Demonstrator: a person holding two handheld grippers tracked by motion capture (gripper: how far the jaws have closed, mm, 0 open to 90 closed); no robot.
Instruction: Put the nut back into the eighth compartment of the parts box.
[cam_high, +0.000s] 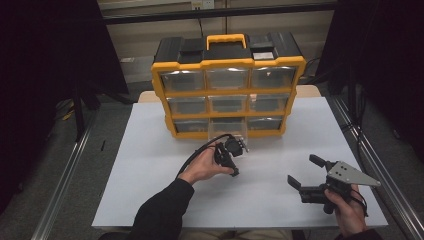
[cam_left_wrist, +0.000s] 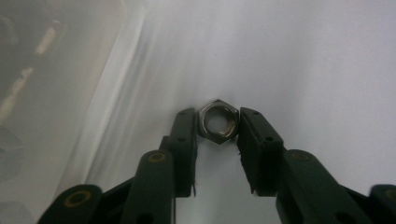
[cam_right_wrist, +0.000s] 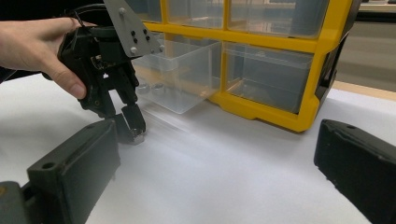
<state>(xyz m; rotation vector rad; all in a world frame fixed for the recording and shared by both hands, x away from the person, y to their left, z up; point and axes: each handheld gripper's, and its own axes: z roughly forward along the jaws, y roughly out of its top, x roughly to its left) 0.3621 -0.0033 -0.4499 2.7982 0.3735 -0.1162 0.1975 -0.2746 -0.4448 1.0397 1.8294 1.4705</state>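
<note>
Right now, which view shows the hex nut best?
The left gripper view: the hex nut sits sharp and close on the white table, between the left gripper jaws. The right gripper view shows a small metallic glint at those jaws. From the high view I cannot make it out.

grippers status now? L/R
Left gripper: jaws around the hex nut on the table; contact cannot be told.
Right gripper: open, empty.

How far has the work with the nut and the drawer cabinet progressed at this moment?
Done: one clear drawer in the bottom row of the yellow drawer cabinet is pulled out, with small parts inside. In hand: the left gripper has its fingers on both sides of a steel hex nut lying on the white table. Left: lifting the nut, probably into the drawer. The right gripper waits open.
</note>
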